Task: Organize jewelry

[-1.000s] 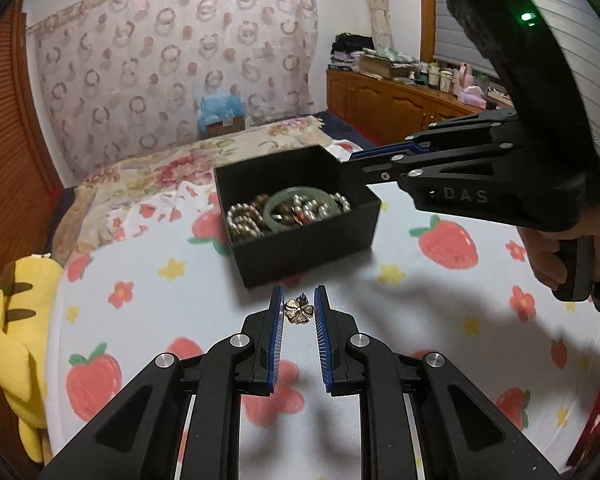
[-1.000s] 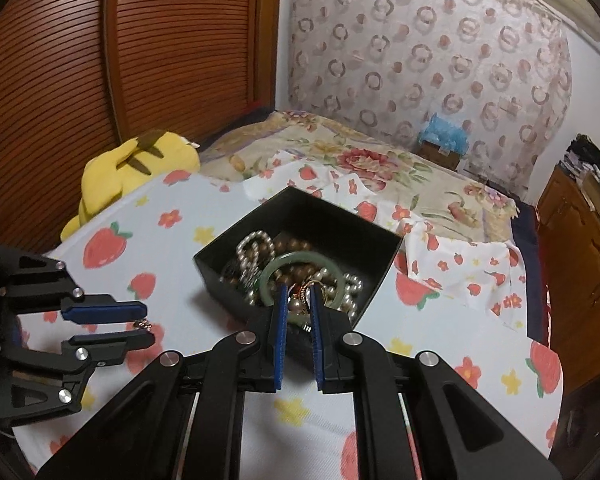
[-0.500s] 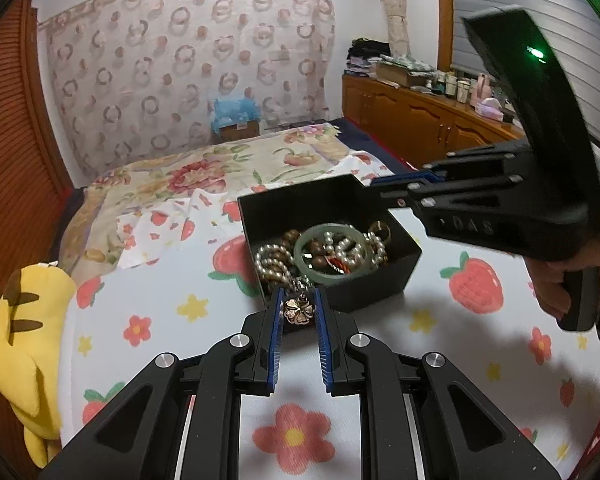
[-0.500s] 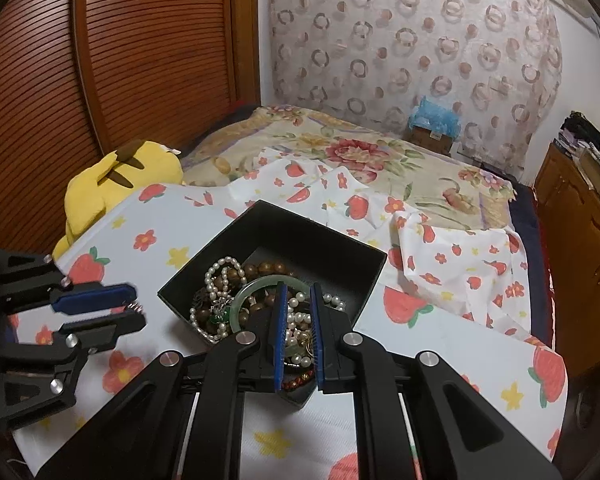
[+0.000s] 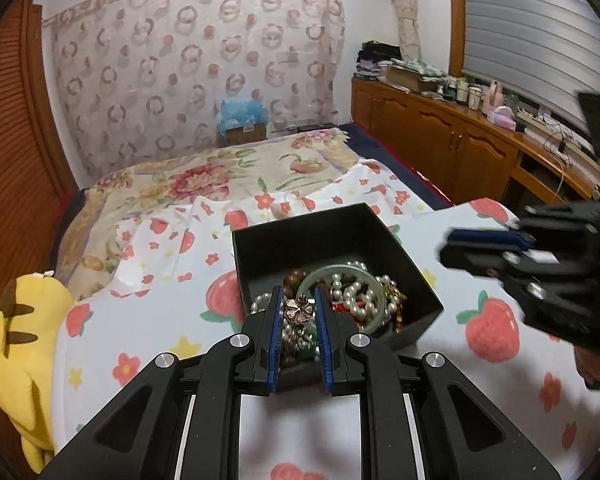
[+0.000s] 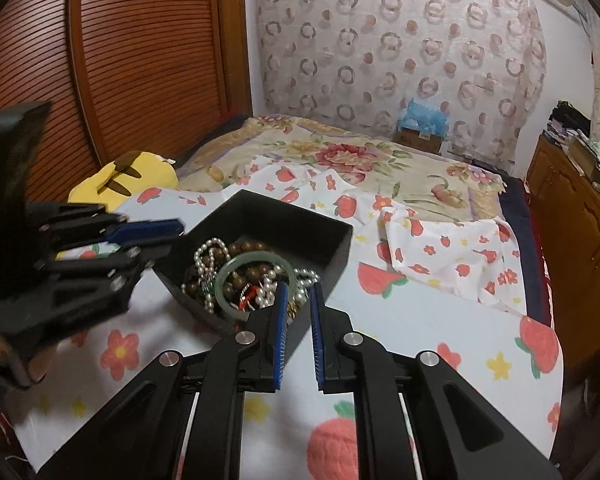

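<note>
Left claw (image 5: 298,307) around clover charm (image 5: 298,311) above black box (image 5: 300,236)

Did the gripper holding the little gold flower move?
Yes. The left gripper carried the flower charm forward, from over the strawberry cloth to above the black box.

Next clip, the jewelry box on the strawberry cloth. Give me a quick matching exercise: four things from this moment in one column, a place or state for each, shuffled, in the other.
Things:
1. clover charm
2. green bangle
3. plush toy
4. right hand-held gripper

Places or states:
A. at the cloth's edge by the wooden door
B. lying in the black box among the beads
C. pinched between the left hand-held gripper pads
D. jaws narrowly apart with nothing between them

Pairs: 1-C, 2-B, 3-A, 4-D
</note>
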Action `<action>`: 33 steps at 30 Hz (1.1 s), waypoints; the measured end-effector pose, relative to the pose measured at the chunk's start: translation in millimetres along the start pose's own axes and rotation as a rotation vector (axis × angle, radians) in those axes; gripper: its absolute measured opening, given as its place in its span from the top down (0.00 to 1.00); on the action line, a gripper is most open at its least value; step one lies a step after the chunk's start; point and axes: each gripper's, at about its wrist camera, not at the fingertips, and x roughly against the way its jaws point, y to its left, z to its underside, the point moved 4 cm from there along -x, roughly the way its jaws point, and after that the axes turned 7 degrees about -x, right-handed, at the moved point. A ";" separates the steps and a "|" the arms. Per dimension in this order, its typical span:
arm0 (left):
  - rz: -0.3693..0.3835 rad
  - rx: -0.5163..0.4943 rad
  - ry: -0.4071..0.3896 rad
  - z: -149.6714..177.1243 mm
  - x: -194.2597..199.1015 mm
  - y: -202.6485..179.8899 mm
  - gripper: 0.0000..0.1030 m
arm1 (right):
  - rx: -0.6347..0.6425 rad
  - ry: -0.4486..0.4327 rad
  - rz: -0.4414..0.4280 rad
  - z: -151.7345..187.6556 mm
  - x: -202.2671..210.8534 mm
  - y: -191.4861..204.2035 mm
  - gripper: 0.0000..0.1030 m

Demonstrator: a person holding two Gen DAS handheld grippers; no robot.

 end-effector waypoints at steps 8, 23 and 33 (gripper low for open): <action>-0.019 0.028 -0.005 -7.3 -15.6 -0.7 0.86 | -0.020 -0.029 -0.006 14.9 18.4 -9.7 0.87; -0.054 0.035 -0.036 -6.2 0.3 -7.8 0.38 | -0.038 -0.046 -0.003 23.3 30.8 -6.2 0.87; -0.126 0.058 -0.073 24.0 36.8 -4.4 0.07 | -0.078 -0.109 0.000 28.8 48.4 10.9 0.70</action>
